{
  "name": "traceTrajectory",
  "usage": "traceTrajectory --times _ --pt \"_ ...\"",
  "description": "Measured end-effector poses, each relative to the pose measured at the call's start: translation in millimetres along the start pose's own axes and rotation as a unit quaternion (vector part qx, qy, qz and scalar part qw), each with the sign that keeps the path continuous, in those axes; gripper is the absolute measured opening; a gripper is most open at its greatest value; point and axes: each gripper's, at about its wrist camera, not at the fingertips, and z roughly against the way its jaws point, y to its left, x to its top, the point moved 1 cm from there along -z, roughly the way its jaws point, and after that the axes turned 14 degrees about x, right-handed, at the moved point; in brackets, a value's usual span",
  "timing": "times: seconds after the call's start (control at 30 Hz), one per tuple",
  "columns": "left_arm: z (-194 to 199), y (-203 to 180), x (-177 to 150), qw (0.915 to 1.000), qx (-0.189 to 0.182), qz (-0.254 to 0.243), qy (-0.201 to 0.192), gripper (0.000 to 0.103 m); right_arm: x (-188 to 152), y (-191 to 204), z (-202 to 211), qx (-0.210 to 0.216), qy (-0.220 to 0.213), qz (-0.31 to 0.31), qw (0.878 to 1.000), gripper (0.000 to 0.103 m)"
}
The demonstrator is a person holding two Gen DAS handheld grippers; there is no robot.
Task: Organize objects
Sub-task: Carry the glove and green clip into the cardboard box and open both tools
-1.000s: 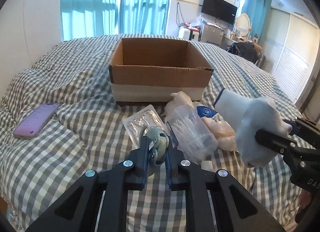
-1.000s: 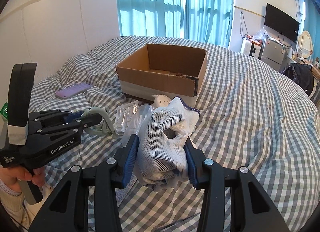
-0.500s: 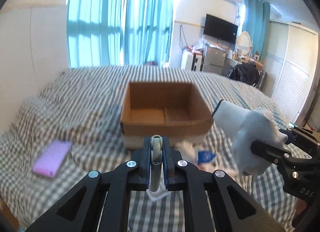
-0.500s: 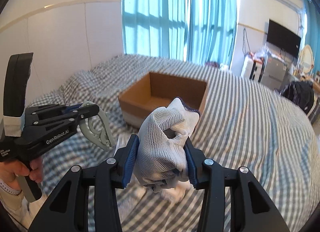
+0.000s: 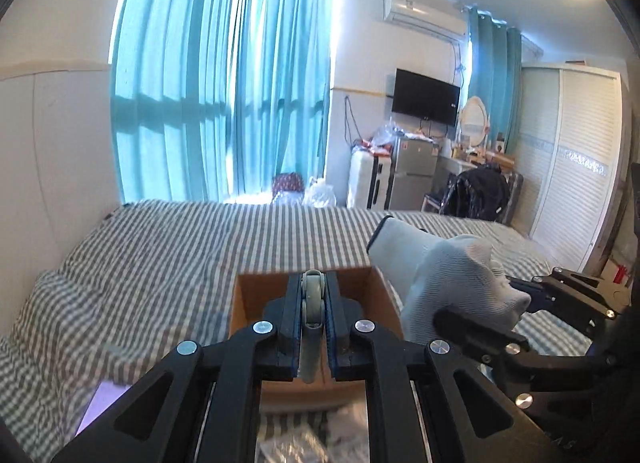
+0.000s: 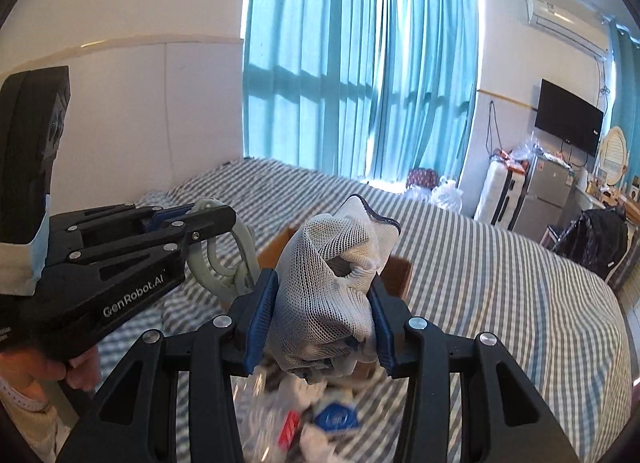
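Note:
My left gripper (image 5: 313,283) is shut on a grey-green plastic clip (image 5: 311,303), which I see edge-on between the pads. In the right wrist view the left gripper (image 6: 216,219) comes in from the left, and the clip (image 6: 224,263) hangs from it as a curved ring. My right gripper (image 6: 324,281) is shut on a bunched white mesh glove (image 6: 320,259). The left wrist view shows the glove (image 5: 452,275) on the right, held by the right gripper (image 5: 480,297). An open cardboard box (image 5: 256,299) sits on the bed just beyond and below both grippers, partly hidden by them.
The checked bed cover (image 5: 160,263) spreads all around the box. A purple phone (image 5: 100,407) lies at the lower left. Blurred clear packets and a blue badge (image 6: 334,419) lie under the right gripper. A person's hand (image 6: 48,371) holds the left gripper. A white wall panel stands on the left.
Both grippers have risen from the bed, carrying the clip and the glove. The box has dropped lower in both views. The loose items now lie below the grippers.

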Motion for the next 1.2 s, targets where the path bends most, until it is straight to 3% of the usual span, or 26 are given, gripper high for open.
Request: traceTrajectory --times 0.27,0.57,0.87,0.97,1.0,1.07,1.1,1.13,1.2 --pt "-60 -6 15 0.9999 0.006 -0.008 0.011 0.009 25 -32 -61 -0.003 0.009 -0.008 1.000 0.043" --pt "-141 -10 -22 0.9960 0.025 -0.026 0.081 0.009 -10 -86 -146 0.004 0.076 -0.055 0.996 0.043" --pt "-179 -14 -53 0.9898 0.029 -0.040 0.134 0.009 -32 -111 -156 0.025 0.082 -0.088 0.992 0.046" --pt "-178 -17 -51 0.9891 0.028 -0.040 0.139 0.011 -29 -112 -148 0.018 0.072 -0.087 0.993 0.051" --pt "-177 -17 -49 0.9892 0.029 -0.040 0.139 0.012 -25 -112 -143 0.013 0.065 -0.085 0.994 0.058" --pt "-170 -17 -43 0.9896 0.033 -0.043 0.133 0.017 -20 -110 -134 0.006 0.054 -0.084 0.995 0.067" --pt "-167 -18 -41 0.9898 0.035 -0.045 0.131 0.029 -16 -110 -126 0.004 0.048 -0.085 0.995 0.068" --pt "-160 -19 -38 0.9901 0.041 -0.046 0.126 0.049 -13 -108 -121 0.001 0.043 -0.086 0.995 0.070" --pt "-148 -18 -33 0.9913 0.050 -0.043 0.114 0.072 -6 -105 -106 -0.007 0.032 -0.085 0.996 0.074"
